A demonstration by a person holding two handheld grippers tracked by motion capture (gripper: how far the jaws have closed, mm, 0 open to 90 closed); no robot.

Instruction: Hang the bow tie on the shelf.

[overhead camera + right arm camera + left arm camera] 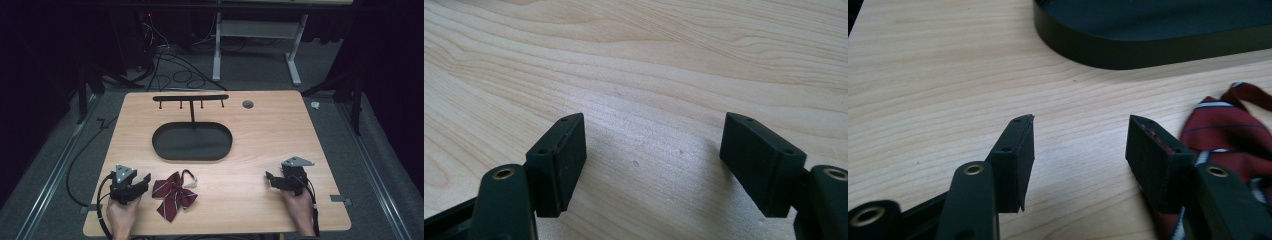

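A dark red bow tie (174,194) with thin white stripes and a pale strap lies on the wooden table (270,130) near its front edge. My left gripper (144,181) rests just left of it, open, with bare wood between its jaws. Through the left gripper view, the bow tie (1228,135) lies beside and behind the right-hand jaw, outside the gap of the left gripper (1079,137). My right gripper (270,179) rests on the table at the front right, open, and in its own view the right gripper (651,140) has only wood grain between its jaws.
A black oval tray (192,141) sits mid-table, with a black T-shaped hook stand (190,100) rising from its far side. A small round grommet (247,104) marks the back of the table. The tray's rim (1148,52) lies ahead of the left gripper.
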